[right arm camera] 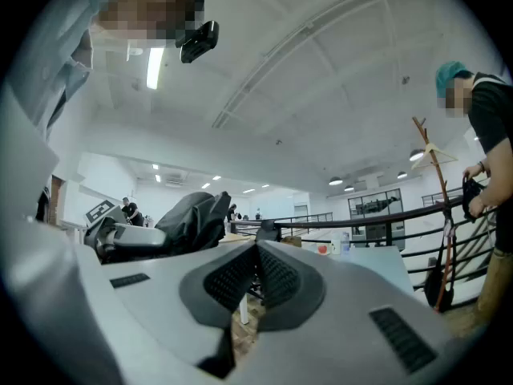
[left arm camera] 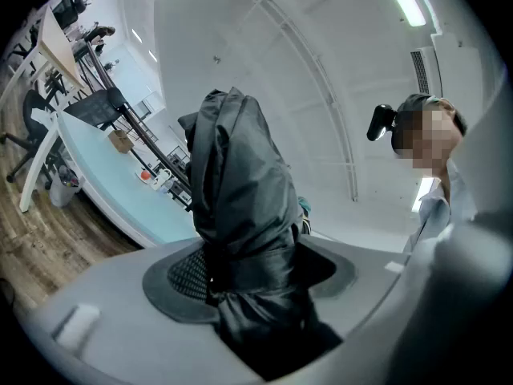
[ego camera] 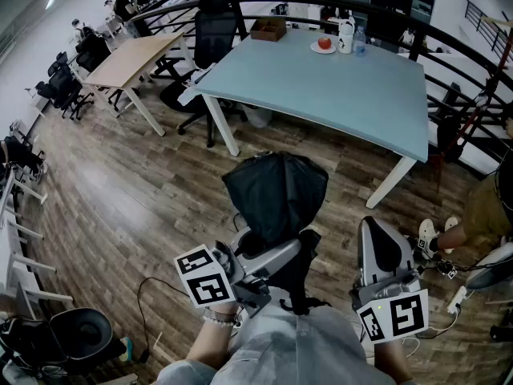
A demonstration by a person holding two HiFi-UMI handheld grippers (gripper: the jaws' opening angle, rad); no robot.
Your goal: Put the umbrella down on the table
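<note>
A folded black umbrella (ego camera: 276, 192) stands up out of my left gripper (ego camera: 268, 257), which is shut on its lower wrapped part. In the left gripper view the umbrella (left arm camera: 236, 191) fills the gap between the two grey jaws of the left gripper (left arm camera: 248, 283), and both pads press on its fabric. The pale blue table (ego camera: 345, 87) stands ahead of me, beyond the umbrella, with wooden floor between. My right gripper (ego camera: 385, 251) hangs to the right of the umbrella; its pads (right arm camera: 276, 275) meet with nothing between them. From there the umbrella (right arm camera: 192, 219) shows at the left.
On the blue table's far edge sit a brown box (ego camera: 268, 29), a plate with a red fruit (ego camera: 324, 45) and bottles (ego camera: 346, 34). A wooden desk (ego camera: 132, 58) and office chairs (ego camera: 212, 38) stand to the left. A black railing (ego camera: 449, 42) curves behind. A person (ego camera: 485, 207) sits at the right.
</note>
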